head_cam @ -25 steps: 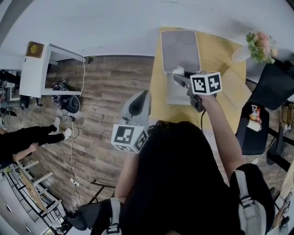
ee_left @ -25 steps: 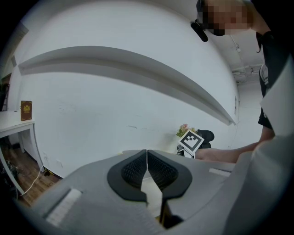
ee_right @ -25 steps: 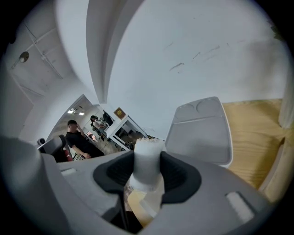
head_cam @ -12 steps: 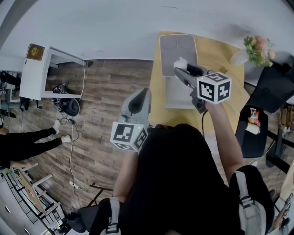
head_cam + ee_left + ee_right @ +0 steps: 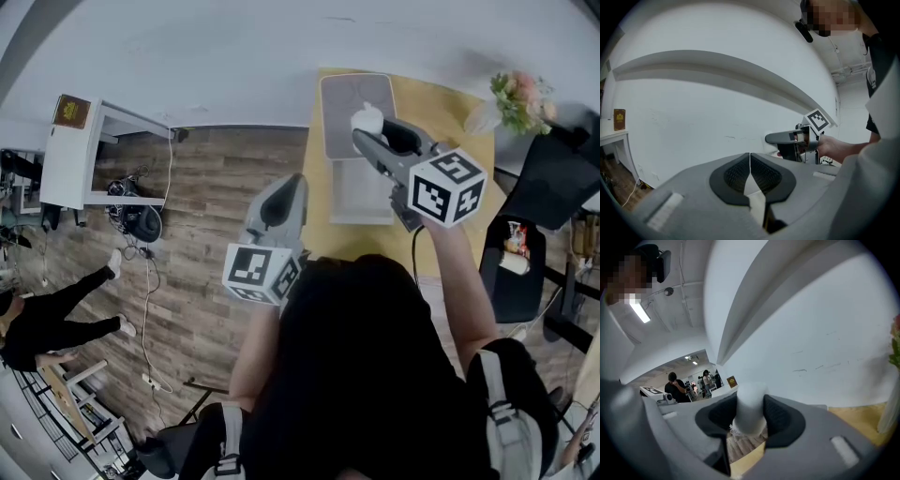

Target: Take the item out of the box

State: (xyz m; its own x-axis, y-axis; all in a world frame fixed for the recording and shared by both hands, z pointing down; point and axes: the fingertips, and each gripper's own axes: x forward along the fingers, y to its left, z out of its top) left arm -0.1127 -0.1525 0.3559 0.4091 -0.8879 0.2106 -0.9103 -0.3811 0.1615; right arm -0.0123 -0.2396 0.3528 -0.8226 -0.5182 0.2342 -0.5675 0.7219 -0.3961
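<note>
Nearly out: white item clamped above the open box

Head view: the right gripper (image 5: 373,133) is holding the white item (image 5: 367,119) over the open box (image 5: 349,192) on the yellow desk (image 5: 441,98). The box tray is looking pale and empty. The left gripper (image 5: 281,202) is hovering beside the desk, apart from the box.

Left gripper view: its 2 jaws are sitting together on nothing.

Right gripper view: the jaws are pressing on the item's sides. Keeping that squeeze steady and clearing the box walls before lowering seems wise.
</note>
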